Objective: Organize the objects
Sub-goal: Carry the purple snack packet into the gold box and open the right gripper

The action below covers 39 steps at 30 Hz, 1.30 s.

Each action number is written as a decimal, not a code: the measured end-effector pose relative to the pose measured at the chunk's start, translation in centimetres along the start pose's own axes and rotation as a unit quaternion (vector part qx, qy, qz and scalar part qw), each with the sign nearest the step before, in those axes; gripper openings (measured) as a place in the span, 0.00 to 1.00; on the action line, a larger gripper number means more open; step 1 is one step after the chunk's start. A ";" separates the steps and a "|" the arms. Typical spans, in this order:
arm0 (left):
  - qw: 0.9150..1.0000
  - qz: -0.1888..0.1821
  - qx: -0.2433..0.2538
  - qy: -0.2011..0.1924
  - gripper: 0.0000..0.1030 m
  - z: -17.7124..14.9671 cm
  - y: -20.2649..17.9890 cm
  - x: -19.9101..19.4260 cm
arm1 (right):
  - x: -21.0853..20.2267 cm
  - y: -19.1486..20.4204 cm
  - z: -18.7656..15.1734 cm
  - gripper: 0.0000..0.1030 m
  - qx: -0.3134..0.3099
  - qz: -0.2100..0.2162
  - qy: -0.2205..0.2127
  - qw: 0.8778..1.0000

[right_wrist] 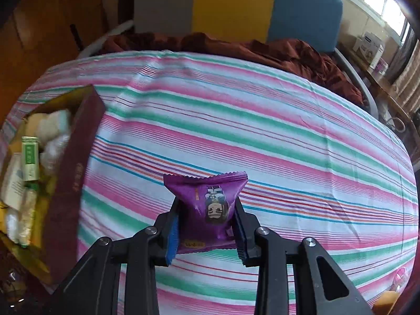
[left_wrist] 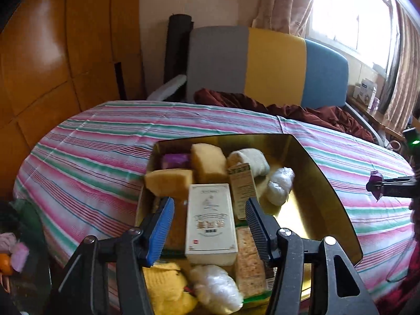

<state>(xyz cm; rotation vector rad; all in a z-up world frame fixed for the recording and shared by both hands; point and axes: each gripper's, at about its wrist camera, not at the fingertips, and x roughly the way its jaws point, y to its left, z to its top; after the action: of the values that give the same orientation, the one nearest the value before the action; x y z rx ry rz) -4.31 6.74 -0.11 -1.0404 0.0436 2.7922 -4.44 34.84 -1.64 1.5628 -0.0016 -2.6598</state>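
Note:
A gold-lined box lies on the striped bed, dark red on its outside. It holds a white carton, yellow sponges, a purple packet, a rolled white cloth, plastic-wrapped white bundles, a cracker pack and a yellow cloth. My left gripper hangs open above the box; the white carton shows between its fingers with a gap on each side. My right gripper is shut on a purple snack packet, held above the sheet to the right of the box.
The striped sheet covers the bed. A crumpled dark red blanket lies at the far end, below a grey, yellow and blue headboard. A wooden wardrobe stands on the left. Boxes sit on a ledge by the window.

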 end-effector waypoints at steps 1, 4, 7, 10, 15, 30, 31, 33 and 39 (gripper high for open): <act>1.000 0.003 -0.005 -0.002 0.57 0.0 0.3 -0.2 | -0.7 1.7 0.2 0.33 -0.014 0.014 -0.010 1.000; 1.000 0.013 -0.009 -0.009 0.63 -0.1 0.5 -0.5 | -2.2 6.9 0.5 0.33 -0.056 0.054 -0.031 0.997; 1.000 0.016 -0.012 -0.011 0.66 -0.2 0.8 -0.7 | -2.1 11.2 0.3 0.33 -0.087 0.080 -0.032 0.993; 1.000 0.021 -0.017 -0.010 0.70 -0.5 1.2 -0.9 | -1.0 14.4 -0.1 0.33 -0.106 0.093 -0.018 0.990; 0.999 0.027 -0.022 -0.005 0.74 -0.9 1.6 -0.7 | 0.9 17.5 -0.7 0.33 -0.124 0.077 0.002 0.989; 0.999 0.042 -0.024 -0.008 0.90 -1.3 1.6 -1.0 | 2.8 18.2 -1.8 0.43 -0.120 0.037 0.010 0.992; 0.999 0.043 -0.023 -0.008 0.91 -1.3 1.6 -1.1 | 2.6 18.1 -1.8 0.43 -0.114 0.038 0.005 0.993; 0.999 0.045 -0.022 -0.008 0.94 -1.4 1.5 -1.2 | 1.8 17.8 -1.9 0.44 -0.098 0.036 -0.011 0.994; 0.999 0.046 -0.028 -0.009 1.00 -1.7 1.3 -1.8 | -1.1 16.6 -2.7 0.50 -0.039 0.012 -0.071 0.997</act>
<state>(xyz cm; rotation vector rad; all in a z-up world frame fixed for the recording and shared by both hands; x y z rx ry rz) -2.05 5.02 -0.26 -1.0522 0.0130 2.9006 -0.73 18.43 -1.56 1.3405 0.0767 -2.7105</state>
